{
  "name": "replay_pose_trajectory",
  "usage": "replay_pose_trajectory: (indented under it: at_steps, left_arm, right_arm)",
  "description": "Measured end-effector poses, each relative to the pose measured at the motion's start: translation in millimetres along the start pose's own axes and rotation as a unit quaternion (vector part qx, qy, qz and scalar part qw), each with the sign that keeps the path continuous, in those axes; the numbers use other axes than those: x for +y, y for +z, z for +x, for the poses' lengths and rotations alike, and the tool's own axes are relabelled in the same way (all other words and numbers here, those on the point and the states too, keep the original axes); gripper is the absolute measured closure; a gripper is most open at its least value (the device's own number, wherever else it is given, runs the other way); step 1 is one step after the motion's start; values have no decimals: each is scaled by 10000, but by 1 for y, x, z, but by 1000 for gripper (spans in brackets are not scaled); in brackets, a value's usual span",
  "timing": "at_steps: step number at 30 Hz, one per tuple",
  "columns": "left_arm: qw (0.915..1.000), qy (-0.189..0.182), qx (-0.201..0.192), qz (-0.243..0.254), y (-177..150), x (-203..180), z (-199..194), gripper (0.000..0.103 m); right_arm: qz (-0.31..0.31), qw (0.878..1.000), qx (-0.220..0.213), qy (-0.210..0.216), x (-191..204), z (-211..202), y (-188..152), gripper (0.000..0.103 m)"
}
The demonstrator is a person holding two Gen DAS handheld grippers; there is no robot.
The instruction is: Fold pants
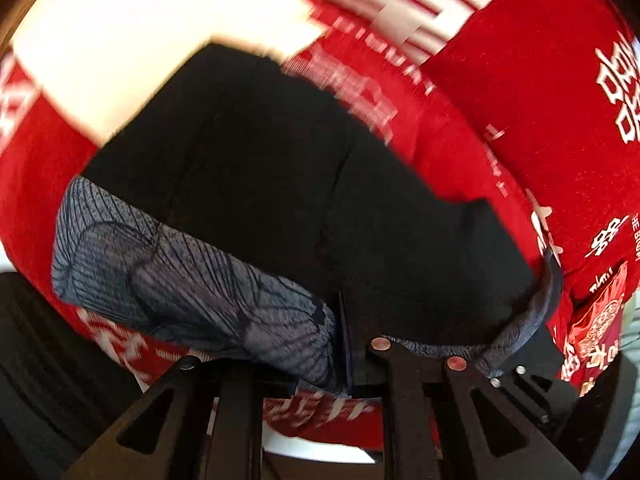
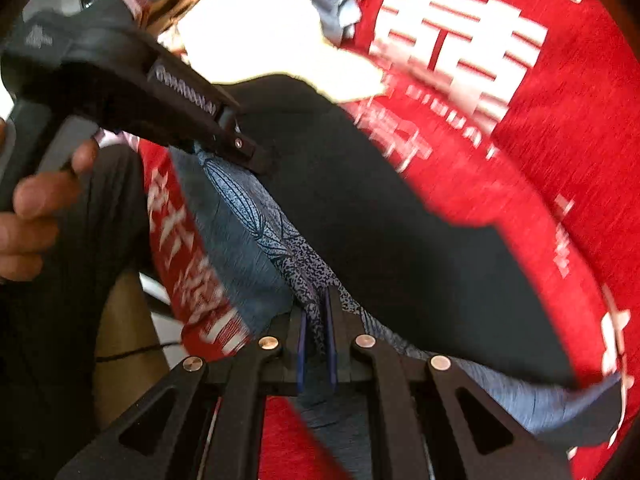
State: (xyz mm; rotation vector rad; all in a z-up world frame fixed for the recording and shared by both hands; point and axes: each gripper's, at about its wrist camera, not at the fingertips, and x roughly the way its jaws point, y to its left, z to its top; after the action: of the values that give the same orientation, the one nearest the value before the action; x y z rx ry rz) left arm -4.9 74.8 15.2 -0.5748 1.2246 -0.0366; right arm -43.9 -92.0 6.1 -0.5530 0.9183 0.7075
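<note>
I have both tools clamped on the dark pants (image 1: 280,184), a black garment with a grey-blue lining printed with fine dark leaf veins, spread over the red tablecloth with white characters (image 1: 540,100).

In the left wrist view, my left gripper (image 1: 344,344) has its jaws pressed together on the printed edge of the pants at about six o'clock. The printed band runs from there out toward nine o'clock, and a thinner strip of the same edge trails toward four o'clock. The black body of the pants fills the centre and reaches up to about eleven o'clock, where it meets a bright, overexposed white patch (image 1: 140,40). A red packet with a round printed emblem (image 1: 600,316) lies at four o'clock on the cloth, right at the rim of the view.

In the right wrist view, my right gripper (image 2: 316,340) is pinching the speckled grey-blue fabric (image 2: 296,264) between its blue pads (image 2: 330,340) at six o'clock. From the pinch the black cloth sweeps toward three and four o'clock, with a grey strip of edge running toward five o'clock. The left gripper's black body (image 2: 120,80) sits at ten o'clock, its tip touching the pants edge, and the fingers of the hand (image 2: 36,212) holding its handle show at nine o'clock. Both views are blurred.
</note>
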Motion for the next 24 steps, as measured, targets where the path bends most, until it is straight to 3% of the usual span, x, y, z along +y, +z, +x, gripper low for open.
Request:
replay_pose_trajectory:
  at_steps: [6, 12, 17, 24]
  left_arm:
    - [9999, -154, 39, -10, -13, 11, 2, 85]
    - [9979, 359, -68, 529, -32, -2, -19, 79]
    - [9928, 857, -253, 792, -46, -9, -45, 79]
    - [9898, 507, -600, 1187, -47, -37, -84, 79]
  right_arm:
    - [908, 9957, -171, 61, -2, 9, -18, 94]
    - [1275, 9915, -262, -60, 3, 8, -24, 94]
    - [1161, 9917, -294, -469, 23, 6, -22, 93]
    - [1046, 9927, -261, -535, 40, 2, -28, 93]
